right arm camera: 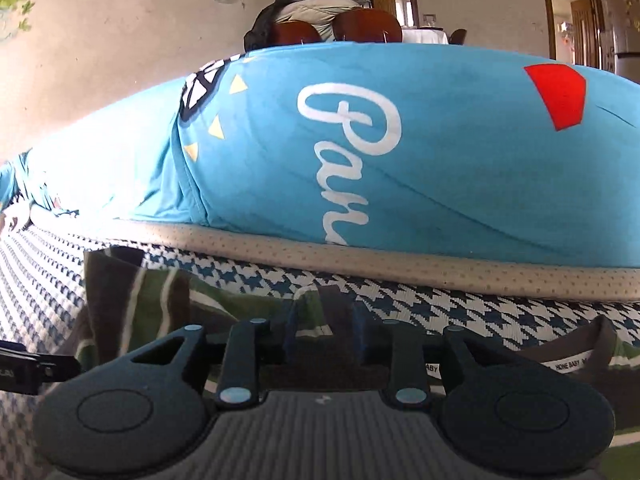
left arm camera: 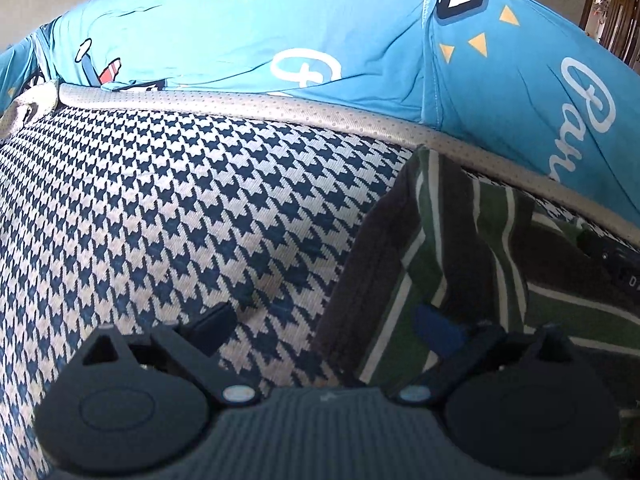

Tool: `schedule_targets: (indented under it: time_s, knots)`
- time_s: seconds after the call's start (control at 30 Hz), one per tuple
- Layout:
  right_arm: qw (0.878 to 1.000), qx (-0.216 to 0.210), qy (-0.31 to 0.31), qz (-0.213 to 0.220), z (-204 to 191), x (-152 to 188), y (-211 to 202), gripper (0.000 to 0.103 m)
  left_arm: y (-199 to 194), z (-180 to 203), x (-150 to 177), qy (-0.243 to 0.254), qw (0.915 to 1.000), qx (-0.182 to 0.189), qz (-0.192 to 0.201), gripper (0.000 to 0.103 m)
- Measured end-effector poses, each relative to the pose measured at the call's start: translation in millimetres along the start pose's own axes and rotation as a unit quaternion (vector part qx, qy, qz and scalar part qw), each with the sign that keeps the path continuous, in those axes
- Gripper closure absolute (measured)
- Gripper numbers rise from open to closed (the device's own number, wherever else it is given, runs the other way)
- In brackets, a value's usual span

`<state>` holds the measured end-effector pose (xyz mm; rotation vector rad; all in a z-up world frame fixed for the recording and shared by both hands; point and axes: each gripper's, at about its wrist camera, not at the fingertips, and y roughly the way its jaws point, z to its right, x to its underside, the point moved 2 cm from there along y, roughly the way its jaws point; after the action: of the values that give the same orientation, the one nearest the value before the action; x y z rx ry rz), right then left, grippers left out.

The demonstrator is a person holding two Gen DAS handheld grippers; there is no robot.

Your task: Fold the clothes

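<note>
A green, brown and white striped shirt (left arm camera: pixel 448 248) lies rumpled on a houndstooth mat (left arm camera: pixel 160 200). My left gripper (left arm camera: pixel 324 330) stands wide open low over the mat. Its right fingertip (left arm camera: pixel 436 330) rests over the shirt's left part, and its left one is over bare mat. In the right wrist view the same shirt (right arm camera: pixel 160 296) spreads under my right gripper (right arm camera: pixel 325 334). Those jaws stand narrow, with a raised fold of the cloth filling the gap between the pads. The shirt's brown collar with a white label (right arm camera: pixel 576 362) shows at the lower right.
A blue printed sheet (right arm camera: pixel 440 160) bulges just behind the mat's beige dotted trim (right arm camera: pixel 400 264). A dark part of the other gripper shows at the left edge (right arm camera: pixel 28 364). Beyond are a wall, doorways and a chair piled with dark clothing (right arm camera: pixel 312 4).
</note>
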<state>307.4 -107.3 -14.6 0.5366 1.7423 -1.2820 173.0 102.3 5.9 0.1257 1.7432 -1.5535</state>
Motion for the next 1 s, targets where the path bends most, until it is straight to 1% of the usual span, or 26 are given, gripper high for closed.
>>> schedule_targets:
  time_s: [0.03,0.07,0.13,0.2,0.33,0.4,0.47,0.5,0.53,0.57,0.7,0.8,0.9,1.0]
  knots:
    - [1.000,0.002,-0.003,0.001,-0.7,1.2,1.9,0.083,0.5,-0.1,-0.1,-0.001,1.0000,0.000,0.000,0.003]
    - [1.000,0.007,-0.005,0.007,-1.6,1.3,2.2,0.089,0.7,-0.3,-0.2,-0.002,1.0000,-0.001,0.000,0.003]
    - [1.000,0.019,-0.011,0.022,-3.6,0.9,1.7,0.092,1.2,-0.9,-0.4,-0.002,1.0000,-0.004,0.000,0.003]
    - [0.998,0.047,0.008,0.045,-1.8,-2.0,-1.0,0.093,2.7,-1.5,-0.8,-0.003,1.0000,-0.006,-0.001,0.003]
    - [0.995,0.079,0.029,0.057,-0.2,-6.9,-1.7,0.093,2.1,-2.0,-1.7,-0.005,1.0000,-0.004,0.000,0.003]
    - [0.994,0.099,0.018,0.041,-2.3,-7.0,1.9,0.092,1.0,-3.7,-3.0,-0.010,0.9999,-0.007,0.000,0.003]
    - [0.993,0.107,0.018,0.044,-4.2,-8.7,-1.7,0.084,-3.3,-6.1,-5.9,-0.016,0.9998,-0.006,0.004,0.003]
    - [0.993,0.110,0.018,0.049,-5.9,-11.2,-4.9,0.078,-6.1,-7.1,-8.3,-0.019,0.9998,-0.004,0.007,0.003]
    - [0.992,0.112,0.019,0.054,-7.8,-14.2,-8.4,0.076,-8.9,-8.0,-10.8,-0.022,0.9997,-0.001,0.010,0.003]
    - [0.992,0.108,0.020,0.060,-10.4,-17.1,-12.7,0.076,-11.7,-8.9,-13.3,-0.024,0.9996,0.001,0.014,0.003]
    - [0.996,0.061,0.024,0.059,-25.8,-24.3,-26.0,0.075,-22.3,-12.3,-21.4,-0.031,0.9992,0.008,0.025,0.003]
    - [0.999,0.010,0.009,0.043,-42.1,-21.9,-31.7,0.075,-29.1,-16.7,-25.4,-0.039,0.9988,0.014,0.027,0.003]
    - [0.999,-0.023,-0.023,0.033,-62.2,-15.1,-38.0,0.075,-36.5,-23.3,-30.4,-0.048,0.9981,0.018,0.034,0.003]
    - [0.997,-0.064,-0.034,0.016,-81.2,-6.4,-42.3,0.075,-44.5,-30.0,-34.6,-0.054,0.9974,0.016,0.046,0.003]
